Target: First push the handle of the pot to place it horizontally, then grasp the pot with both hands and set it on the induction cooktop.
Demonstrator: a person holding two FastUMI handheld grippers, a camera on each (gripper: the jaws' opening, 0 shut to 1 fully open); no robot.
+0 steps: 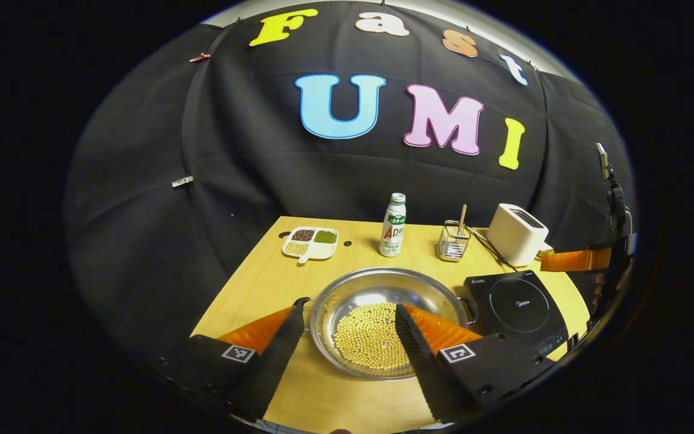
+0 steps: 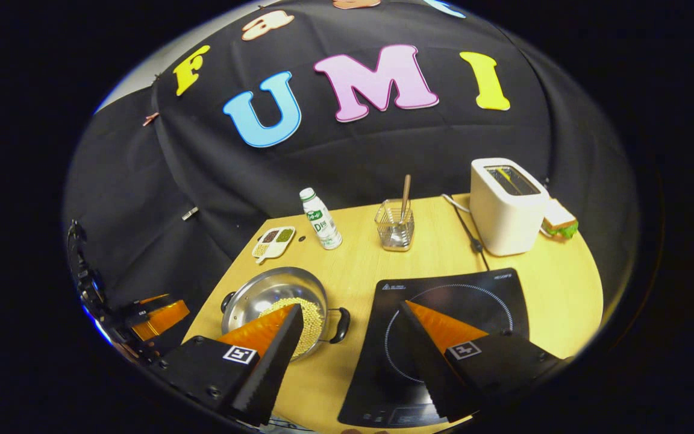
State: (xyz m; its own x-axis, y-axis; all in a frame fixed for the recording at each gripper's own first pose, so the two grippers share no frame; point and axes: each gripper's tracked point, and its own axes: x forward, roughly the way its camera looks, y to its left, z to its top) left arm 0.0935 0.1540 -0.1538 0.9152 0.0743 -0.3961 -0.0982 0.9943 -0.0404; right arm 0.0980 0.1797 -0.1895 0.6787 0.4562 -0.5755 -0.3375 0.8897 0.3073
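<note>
Hovering grippers (image 1: 350,313) near pot (image 1: 383,295)

Bottle (image 2: 321,226), toaster (image 2: 506,205), sandwich (image 2: 559,220), wire holder (image 2: 395,232), bean tray (image 2: 273,240).

The left gripper view looks down over the steel pot of yellow beans (image 1: 383,319). The right gripper view faces the black induction cooktop (image 2: 443,337). Both share the wooden tabletop (image 1: 262,283).

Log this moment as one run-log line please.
stage: pre-grasp | pot: on table, holds beans, beside induction cooktop, not on it | left gripper: open, before pot | right gripper: open, holding nothing
</note>
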